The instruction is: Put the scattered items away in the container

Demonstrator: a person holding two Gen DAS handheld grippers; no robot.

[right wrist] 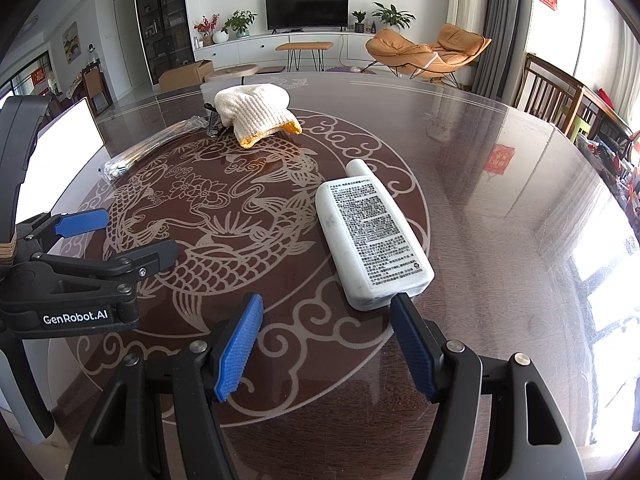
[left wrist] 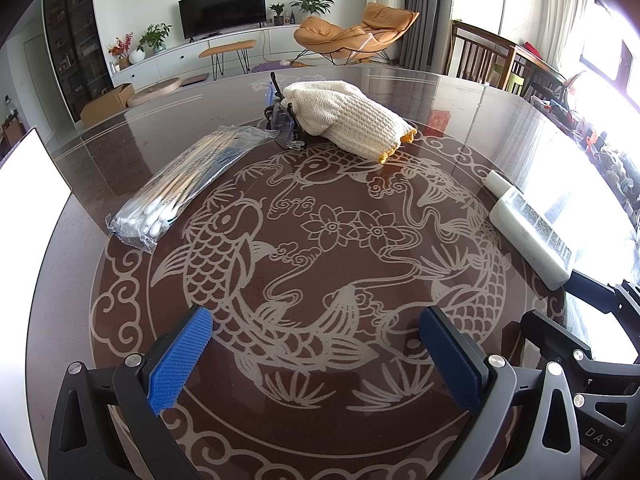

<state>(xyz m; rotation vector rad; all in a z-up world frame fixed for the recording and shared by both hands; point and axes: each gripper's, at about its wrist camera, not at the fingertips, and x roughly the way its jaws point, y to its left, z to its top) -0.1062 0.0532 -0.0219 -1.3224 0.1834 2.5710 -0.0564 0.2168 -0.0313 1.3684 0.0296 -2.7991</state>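
Note:
A white bottle (right wrist: 370,236) lies flat on the round table, label up; it also shows in the left wrist view (left wrist: 528,228). My right gripper (right wrist: 326,344) is open and empty, its fingertips just short of the bottle's base. My left gripper (left wrist: 316,354) is open and empty over the table's fish pattern; it also shows in the right wrist view (right wrist: 120,236). A bag of cotton swabs (left wrist: 180,184) lies at the left. A cream knitted glove (left wrist: 344,120) lies further back, beside a dark clear-plastic item (left wrist: 286,124). A white container (left wrist: 28,196) stands at the left edge.
The dark glass table (left wrist: 320,264) carries a white fish design. Wooden chairs (right wrist: 560,96) stand at its right side. The living room lies behind, with a TV and an orange lounge chair.

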